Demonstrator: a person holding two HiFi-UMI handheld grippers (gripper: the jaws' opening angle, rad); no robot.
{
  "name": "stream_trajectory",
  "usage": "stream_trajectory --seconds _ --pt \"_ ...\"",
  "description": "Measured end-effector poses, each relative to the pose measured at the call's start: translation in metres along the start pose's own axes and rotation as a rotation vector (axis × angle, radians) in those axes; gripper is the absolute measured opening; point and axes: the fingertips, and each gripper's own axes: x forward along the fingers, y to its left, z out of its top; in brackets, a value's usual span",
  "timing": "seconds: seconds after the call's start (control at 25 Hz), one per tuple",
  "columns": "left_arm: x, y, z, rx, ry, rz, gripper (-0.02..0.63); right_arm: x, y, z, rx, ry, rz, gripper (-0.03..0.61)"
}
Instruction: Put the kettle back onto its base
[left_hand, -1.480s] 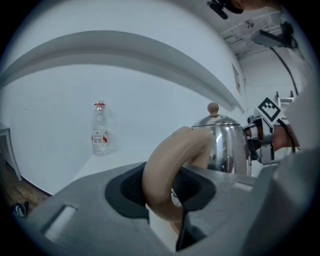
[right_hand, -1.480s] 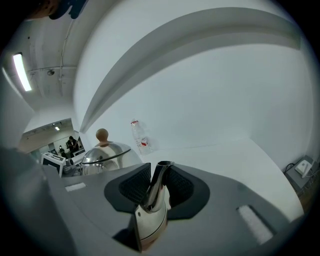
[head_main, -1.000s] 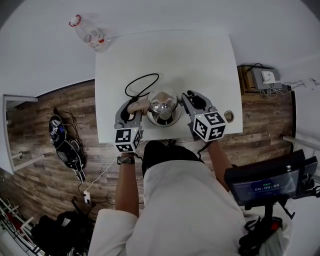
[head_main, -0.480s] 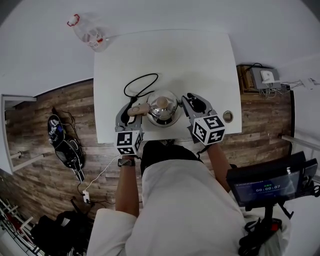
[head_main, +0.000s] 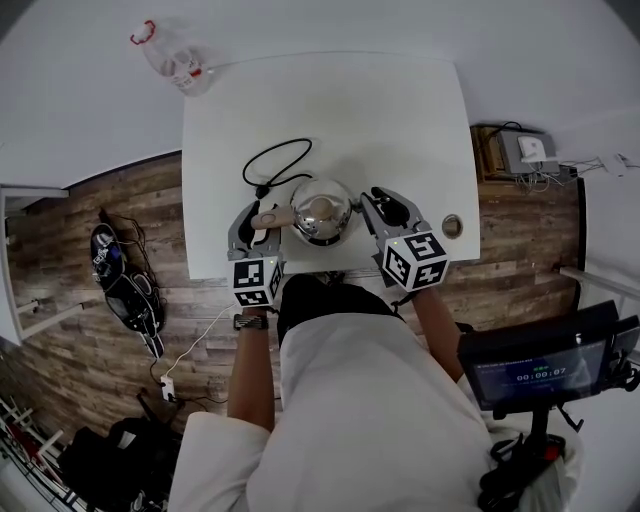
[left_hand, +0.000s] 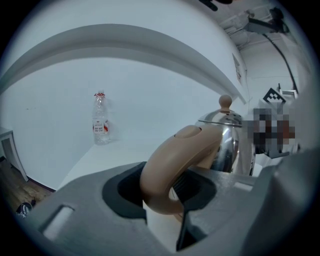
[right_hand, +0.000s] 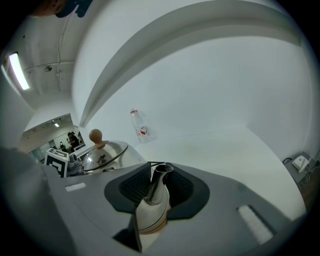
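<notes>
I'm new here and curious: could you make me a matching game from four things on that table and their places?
Things:
1. shiny steel kettle
2. curved beige kettle handle
3. clear plastic bottle with red cap
4. black looped cord

Places:
A. far left corner of the white table
B. lying just behind the kettle
C. near the table's front edge
D. sticking out of the kettle's left side

Pairs: 1-C, 2-D, 3-A, 4-B

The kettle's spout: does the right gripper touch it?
Touching. In the right gripper view the right gripper is closed on the spout, its jaws against both sides with no gap.
</notes>
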Motion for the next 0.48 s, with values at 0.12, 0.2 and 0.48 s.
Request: stream_trajectory --seconds 0.12,0.2,0.48 --pt "0.001 0.002 -0.003 -0.007 0.001 0.018 0.143 0.001 0.0 -0.004 -0.008 0.001 -0.001 0.094" --pt "0.001 0.004 -0.005 -0.015 0.005 0.031 0.147 0.002 0.001 -0.005 -0.019 0.007 -0.002 0.097" --pt "0.002 0.006 -0.007 -0.016 0.018 0.055 0.17 0.002 -0.002 -0.012 -0.028 0.04 0.014 0.129"
